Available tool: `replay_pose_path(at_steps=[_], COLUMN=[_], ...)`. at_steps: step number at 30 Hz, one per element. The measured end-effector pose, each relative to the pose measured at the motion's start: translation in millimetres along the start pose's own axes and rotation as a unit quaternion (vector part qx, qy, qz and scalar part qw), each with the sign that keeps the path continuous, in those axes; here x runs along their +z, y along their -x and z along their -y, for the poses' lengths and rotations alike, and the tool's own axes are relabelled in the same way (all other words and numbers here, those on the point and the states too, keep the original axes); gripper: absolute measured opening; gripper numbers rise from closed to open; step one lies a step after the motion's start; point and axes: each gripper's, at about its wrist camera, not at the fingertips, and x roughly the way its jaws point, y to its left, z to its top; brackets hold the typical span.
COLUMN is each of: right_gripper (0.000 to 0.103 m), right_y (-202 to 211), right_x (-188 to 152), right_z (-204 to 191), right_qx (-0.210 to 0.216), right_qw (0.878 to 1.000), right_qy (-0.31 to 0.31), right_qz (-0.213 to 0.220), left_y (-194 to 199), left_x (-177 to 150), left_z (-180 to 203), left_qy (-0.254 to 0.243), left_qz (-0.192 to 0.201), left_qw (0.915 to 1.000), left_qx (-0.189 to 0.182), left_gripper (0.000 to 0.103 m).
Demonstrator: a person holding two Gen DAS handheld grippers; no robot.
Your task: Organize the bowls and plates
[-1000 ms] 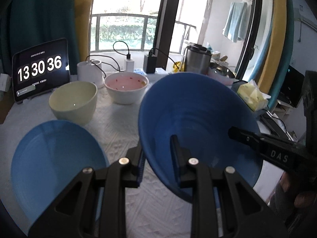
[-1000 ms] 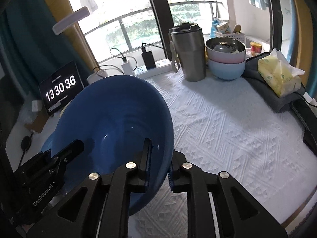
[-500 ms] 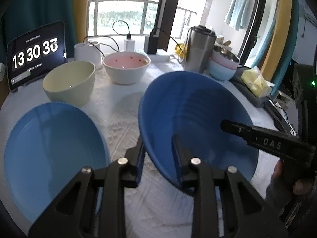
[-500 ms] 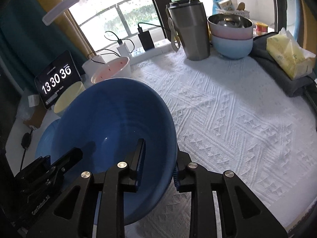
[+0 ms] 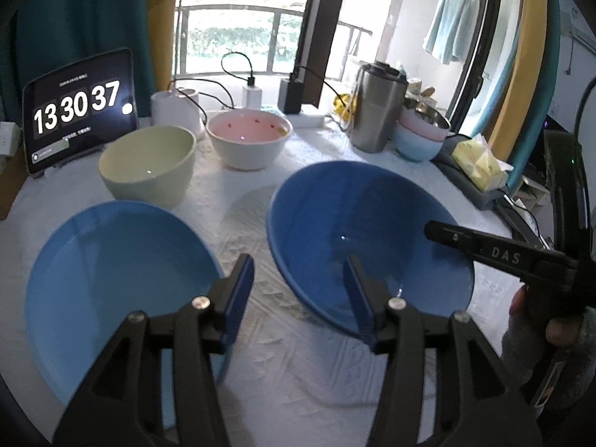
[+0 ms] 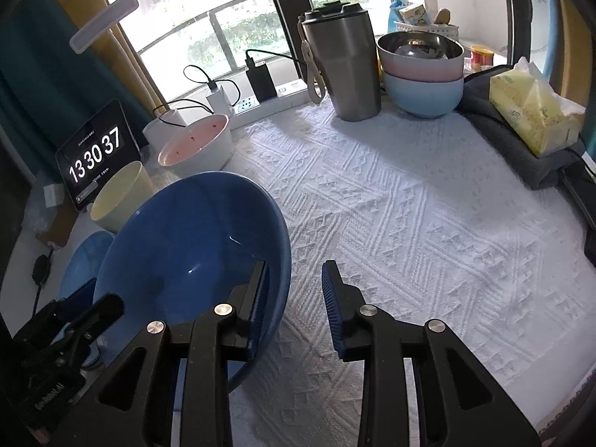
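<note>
A dark blue bowl (image 5: 372,238) (image 6: 193,246) sits on the white cloth, right of a light blue plate (image 5: 111,279). My left gripper (image 5: 300,294) straddles the bowl's near-left rim, one finger outside and one inside. Its jaws are opening and the pads stand clear of the rim. My right gripper (image 6: 296,294) straddles the opposite rim in the same way; its jaws are opening too, with a gap on both sides. Behind the plate stand a cream bowl (image 5: 149,164) and a white bowl with a pink inside (image 5: 249,141).
At the back right are a steel tumbler (image 6: 342,67), a stack of pink and light blue bowls (image 6: 421,82) and a yellow tissue pack (image 6: 532,111). A tablet clock (image 5: 78,119), chargers and cables line the window side. White cloth (image 6: 428,223) stretches right of the bowl.
Both grippers held the dark blue bowl tilted above the cloth; it has come down onto the cloth and levelled. Both pairs of jaws have parted from its rim.
</note>
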Motion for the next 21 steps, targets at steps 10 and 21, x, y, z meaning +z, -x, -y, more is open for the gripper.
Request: replay_pose_path(at_steps=[10,21], right_gripper=[0.031,0.031], right_y=[27,38], right_x=[10,20], right_z=[-6,-33], right_qx=[-0.011,0.001], right_qw=[0.999,0.997], right_qy=[0.008,0.042], right_qz=[0.048,0.061], left_y=[19,32], left_x=[8,16], left_z=[-13,-32], left_qy=[0.005,0.012], left_qz=[0.027,0.051], left_qw=[0.9996,0.9985], left_qx=[0.006,0.016], left_gripper=[0.052,0.052])
